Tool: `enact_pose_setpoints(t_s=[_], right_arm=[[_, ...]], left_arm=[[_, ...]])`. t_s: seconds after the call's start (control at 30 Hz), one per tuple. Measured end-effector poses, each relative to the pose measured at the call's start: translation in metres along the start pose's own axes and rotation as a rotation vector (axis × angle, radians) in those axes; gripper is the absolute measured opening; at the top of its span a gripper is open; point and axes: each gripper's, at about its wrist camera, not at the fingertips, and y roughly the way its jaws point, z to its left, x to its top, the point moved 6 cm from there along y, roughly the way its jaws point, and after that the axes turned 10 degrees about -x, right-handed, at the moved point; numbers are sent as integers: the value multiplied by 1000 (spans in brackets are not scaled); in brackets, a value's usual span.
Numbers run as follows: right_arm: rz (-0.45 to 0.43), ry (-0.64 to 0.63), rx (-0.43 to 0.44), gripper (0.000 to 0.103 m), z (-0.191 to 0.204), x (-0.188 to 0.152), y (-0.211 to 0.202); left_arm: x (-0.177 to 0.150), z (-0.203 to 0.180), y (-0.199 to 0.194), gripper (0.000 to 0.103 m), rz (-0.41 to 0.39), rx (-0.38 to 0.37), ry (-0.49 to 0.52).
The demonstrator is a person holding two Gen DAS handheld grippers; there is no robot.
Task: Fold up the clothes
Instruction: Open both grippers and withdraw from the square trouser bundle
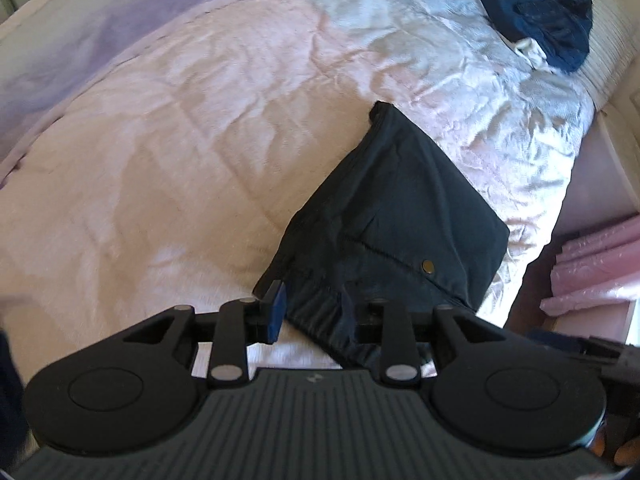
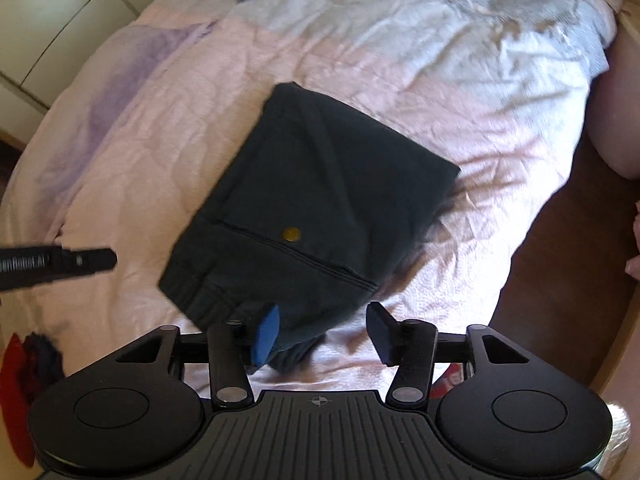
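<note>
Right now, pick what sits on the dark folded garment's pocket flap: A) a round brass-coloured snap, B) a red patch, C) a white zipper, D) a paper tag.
A: a small round brass-coloured snap shows on the pocket flap of the dark folded garment lying on the bedspread; no zipper, patch or tag shows there.

A wide bed (image 2: 460,92) fills most of both views, covered by a crinkled quilt (image 1: 200,140) in pale pink that shades to lilac on one side and light blue toward the far end. Bright daylight falls across it and throws soft shadows in the creases. Cream cabinet panels (image 2: 52,12) with thin dark seams stand beyond the bed's far left corner. A brown wooden floor (image 2: 552,264) runs along the bed's right side, where pink fabric (image 1: 600,264) hangs.
</note>
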Motion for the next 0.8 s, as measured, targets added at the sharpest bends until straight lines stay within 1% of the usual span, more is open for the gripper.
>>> enact_pose_setpoints(t_s=[0.1,0.23,0.37,0.53,0.63,0.8], right_arm=[[-10,-75,9,56,6,10,-12],[-33,-184,25,56,9,17,-25],[-42,-299,53,56,0,21,-36],[-42,-386,84,56,-25,27,-42],[-56,-436,101,56,-38,31,-46],[-65,-471,138,56,-50,31,-56]], left_arm=[[-5,-8,-16,27,-24,21,-26],[-10,-26,-31,28,-76,45,-72],[-21,-48,-38,29,-116,63,-146],[-40,-80,-40,29,-154,104,-222],[-53,-97,-44,29,-185,121,-265],[-64,-117,-59,29,-218,152,-279]])
